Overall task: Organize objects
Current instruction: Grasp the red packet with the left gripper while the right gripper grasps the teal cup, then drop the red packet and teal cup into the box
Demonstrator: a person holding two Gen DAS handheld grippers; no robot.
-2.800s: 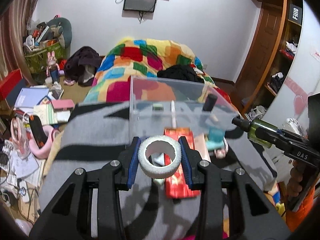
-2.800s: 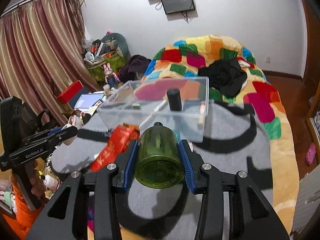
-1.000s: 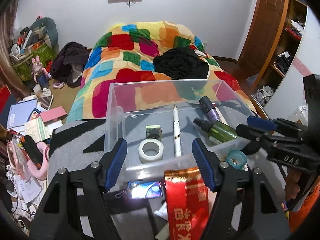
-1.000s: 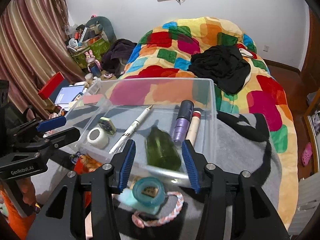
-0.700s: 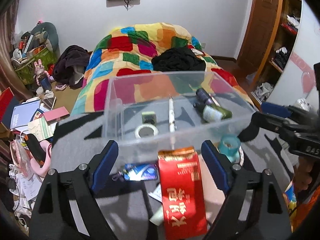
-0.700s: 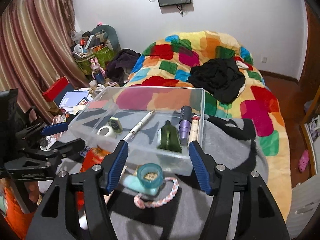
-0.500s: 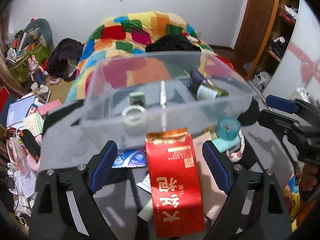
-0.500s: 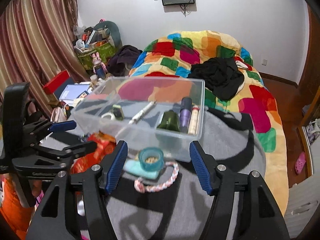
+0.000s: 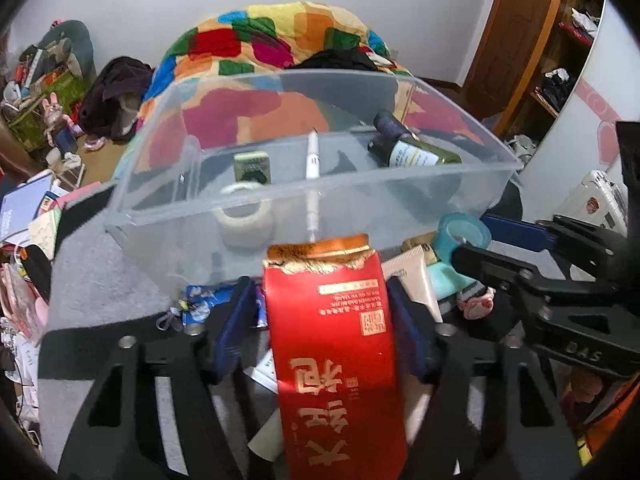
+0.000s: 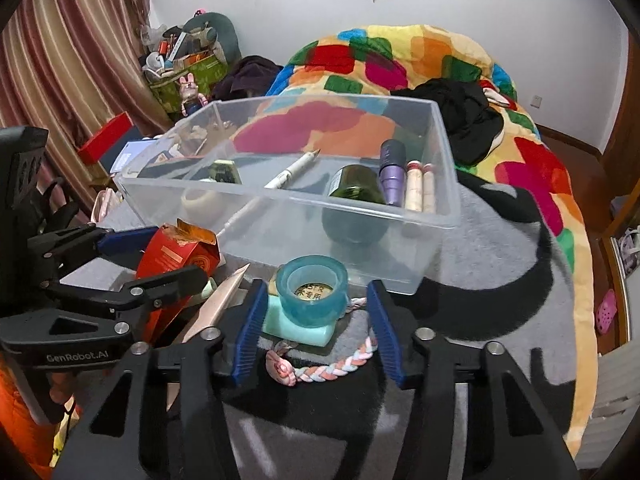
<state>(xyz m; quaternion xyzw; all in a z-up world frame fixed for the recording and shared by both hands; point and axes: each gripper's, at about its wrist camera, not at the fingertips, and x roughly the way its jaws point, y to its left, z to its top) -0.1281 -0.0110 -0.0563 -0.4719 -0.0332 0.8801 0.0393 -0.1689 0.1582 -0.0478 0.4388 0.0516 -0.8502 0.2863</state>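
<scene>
A clear plastic bin (image 9: 492,168) (image 10: 440,212) sits on a grey blanket. It holds a white tape roll (image 9: 244,216), a pen (image 9: 312,160), a green bottle (image 9: 416,156) (image 10: 354,186) and a purple tube (image 10: 392,172). My left gripper (image 9: 324,320) is open, its jaws on either side of a red carton (image 9: 336,352) (image 10: 176,252) lying before the bin. My right gripper (image 10: 314,322) is open, its jaws on either side of a teal tape roll (image 10: 314,292) (image 9: 464,232) resting on a mint block (image 10: 300,328).
A braided bracelet (image 10: 320,370) lies under the right gripper. A cream tube (image 9: 416,276) and a blue packet (image 9: 208,300) lie beside the carton. A colourful quilt (image 10: 420,60) with black clothes covers the bed behind. Clutter lies on the floor to the left (image 9: 28,208).
Both grippers let go of the tape roll and green bottle into the bin, drew back and came down. The left now straddles the red carton, the right the teal tape roll.
</scene>
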